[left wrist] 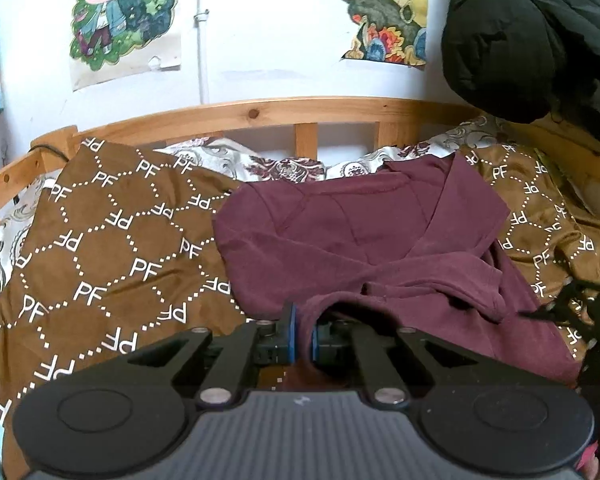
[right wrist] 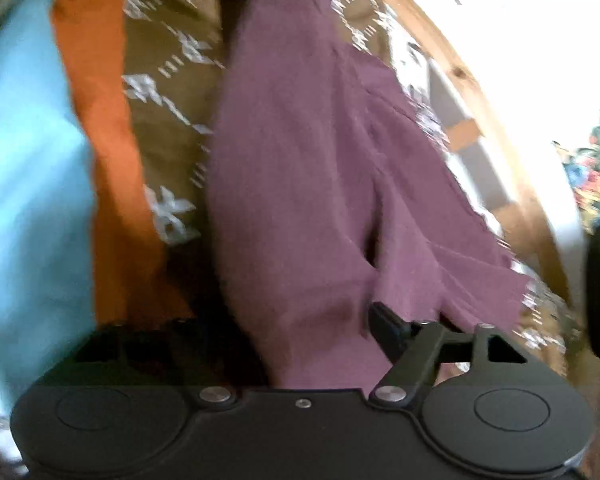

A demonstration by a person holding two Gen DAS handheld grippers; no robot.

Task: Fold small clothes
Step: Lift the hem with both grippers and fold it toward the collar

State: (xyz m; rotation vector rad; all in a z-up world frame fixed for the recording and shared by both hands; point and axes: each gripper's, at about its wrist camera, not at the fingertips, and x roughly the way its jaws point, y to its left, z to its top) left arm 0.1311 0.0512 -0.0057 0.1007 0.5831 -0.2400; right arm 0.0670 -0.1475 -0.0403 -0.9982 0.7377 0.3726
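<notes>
A maroon shirt lies on the brown "PF" patterned blanket, partly folded, with one sleeve crossing it. My left gripper is shut on the shirt's near hem, which bunches between the blue pads. In the blurred right wrist view the shirt hangs over my right gripper. It covers the left finger, and only the black right finger shows, against the cloth. The right gripper looks shut on the shirt's edge.
A wooden bed rail runs behind the blanket, under a wall with posters. A black jacket hangs at the upper right. Orange cloth and light blue cloth lie left of the shirt.
</notes>
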